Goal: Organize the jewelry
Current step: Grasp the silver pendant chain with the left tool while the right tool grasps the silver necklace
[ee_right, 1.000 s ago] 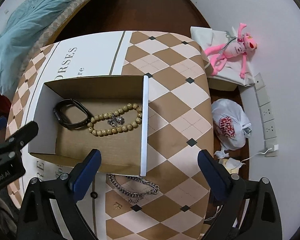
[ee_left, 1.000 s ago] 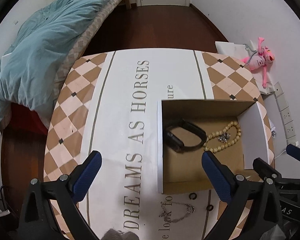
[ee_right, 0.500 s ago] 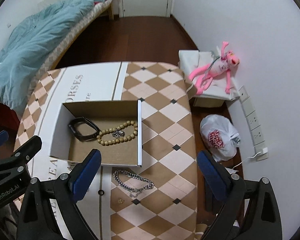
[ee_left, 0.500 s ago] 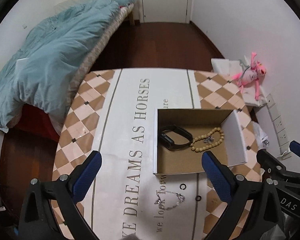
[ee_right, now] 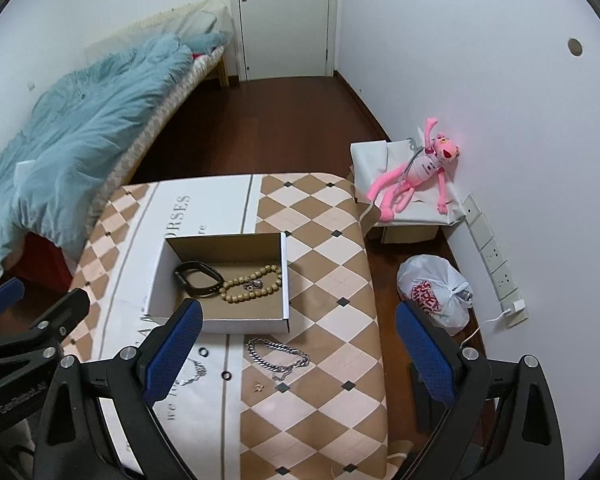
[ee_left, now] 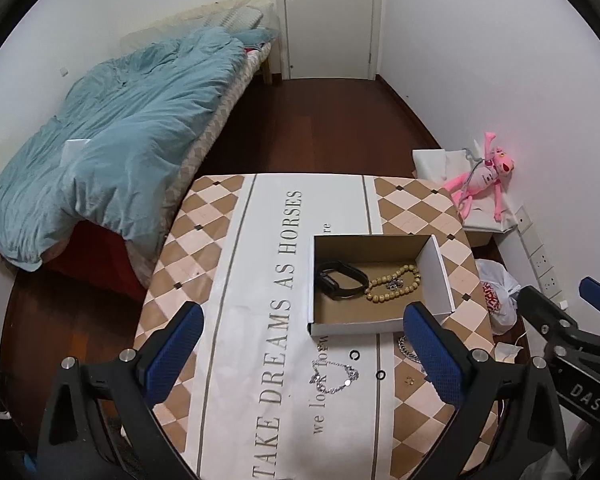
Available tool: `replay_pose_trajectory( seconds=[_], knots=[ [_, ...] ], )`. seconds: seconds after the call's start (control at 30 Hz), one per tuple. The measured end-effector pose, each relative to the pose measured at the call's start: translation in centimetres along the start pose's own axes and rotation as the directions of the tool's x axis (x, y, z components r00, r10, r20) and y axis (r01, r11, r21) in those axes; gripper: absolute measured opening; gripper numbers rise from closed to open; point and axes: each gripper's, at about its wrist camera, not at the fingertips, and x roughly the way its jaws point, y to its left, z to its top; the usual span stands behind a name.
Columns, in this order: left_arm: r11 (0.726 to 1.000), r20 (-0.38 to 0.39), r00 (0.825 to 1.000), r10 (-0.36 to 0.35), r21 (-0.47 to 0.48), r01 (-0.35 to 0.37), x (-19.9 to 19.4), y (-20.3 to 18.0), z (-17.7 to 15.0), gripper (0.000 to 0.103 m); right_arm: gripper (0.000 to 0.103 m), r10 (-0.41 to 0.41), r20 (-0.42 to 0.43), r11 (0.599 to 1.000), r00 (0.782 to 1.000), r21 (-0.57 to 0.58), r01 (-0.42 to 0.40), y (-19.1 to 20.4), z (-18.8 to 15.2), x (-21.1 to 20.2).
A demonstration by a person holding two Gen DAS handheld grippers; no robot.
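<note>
An open cardboard box (ee_left: 440, 272) (ee_right: 285, 280) stands on the table. In it lie a black band (ee_left: 340, 280) (ee_right: 198, 276) and a tan bead bracelet (ee_left: 394, 289) (ee_right: 252, 288). In front of the box lie a thin silver chain (ee_left: 334, 374) (ee_right: 192, 376), two small black rings (ee_left: 355, 355) (ee_left: 380, 375) (ee_right: 227, 375), a heavy silver chain (ee_right: 278, 358) (ee_left: 406, 350) and a small earring (ee_right: 258, 388) (ee_left: 411, 380). My left gripper (ee_left: 304, 350) and my right gripper (ee_right: 296, 348) are both open, empty, high above the table.
The table (ee_left: 228, 280) (ee_right: 332, 280) has a checked cloth with lettering. A bed with a blue quilt (ee_left: 120, 128) is to the left. A pink plush toy (ee_right: 416, 172), a plastic bag (ee_right: 436, 296) and wall sockets (ee_right: 496, 256) are to the right.
Both grippers have risen and pulled back from the table, so the box and jewelry look smaller and more of the room shows. Both stayed open. The jewelry has not moved.
</note>
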Motion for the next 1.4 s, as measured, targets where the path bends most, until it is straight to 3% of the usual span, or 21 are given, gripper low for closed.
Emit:
replay_pose_trajectory(
  seconds=[0.13, 0.23, 0.47, 0.6, 0.77, 0.87, 0.9, 0.93, 0.97, 1.17, 1.4],
  knots=[
    [1.0, 0.016, 1.0, 0.02, 0.001, -0.02, -0.2, 0.1, -0.9, 0.102, 0.098, 0.029, 0.001, 0.999, 1.0, 0.034, -0.029, -0.7, -1.0, -0.6],
    [0.999, -0.005, 0.999, 0.032, -0.006, -0.032, 0.9, 0.2, -2.1, 0.102, 0.098, 0.05, -0.06, 0.996, 0.997, 0.074, -0.045, -1.7, -2.6, 1.1],
    [0.997, -0.101, 0.992, 0.08, 0.001, -0.081, 6.1, 0.6, -6.1, 0.102, 0.097, 0.086, -0.241, 0.981, 0.967, 0.191, -0.039, -4.7, -7.7, 10.0],
    [0.994, -0.157, 0.981, 0.111, 0.008, -0.112, 9.6, 1.4, -8.1, 0.102, 0.082, 0.1, -0.288, 0.969, 0.952, 0.245, -0.028, -5.7, -9.4, 15.2],
    [0.992, -0.211, 0.97, 0.124, -0.004, -0.128, 11.8, 2.9, -10.0, 0.102, 0.073, 0.105, -0.293, 0.972, 0.95, 0.233, -0.035, -4.5, -10.1, 18.9],
    [0.993, -0.227, 0.968, 0.111, -0.016, -0.118, 12.3, 3.2, -10.7, 0.102, 0.06, 0.022, -0.27, 0.99, 0.963, 0.138, 0.016, -2.9, -9.9, 19.2],
    [0.994, -0.236, 0.967, 0.1, -0.019, -0.108, 12.5, 3.2, -10.9, 0.102, 0.042, -0.003, -0.26, 0.993, 0.966, 0.11, 0.033, -2.3, -10.1, 19.2],
    [0.995, -0.242, 0.966, 0.091, -0.02, -0.098, 12.7, 3.1, -11.1, 0.102, 0.017, -0.027, -0.255, 0.995, 0.967, 0.083, 0.05, -1.9, -10.1, 19.1],
    [0.996, -0.249, 0.966, 0.077, -0.023, -0.086, 12.7, 3.0, -11.3, 0.102, 0.01, -0.021, -0.255, 0.997, 0.967, 0.068, 0.04, -1.4, -10.4, 19.0],
    [0.999, -0.274, 0.962, -0.008, -0.039, -0.003, 13.0, 2.1, -11.9, 0.101, 0.009, 0.057, -0.263, 0.995, 0.963, 0.096, -0.032, -1.8, -12.3, 17.0],
    [0.998, -0.292, 0.955, -0.052, -0.037, 0.043, 14.9, 0.4, -11.4, 0.101, 0.009, 0.091, -0.256, 0.986, 0.962, 0.158, -0.051, -3.3, -13.3, 14.7]
  ],
)
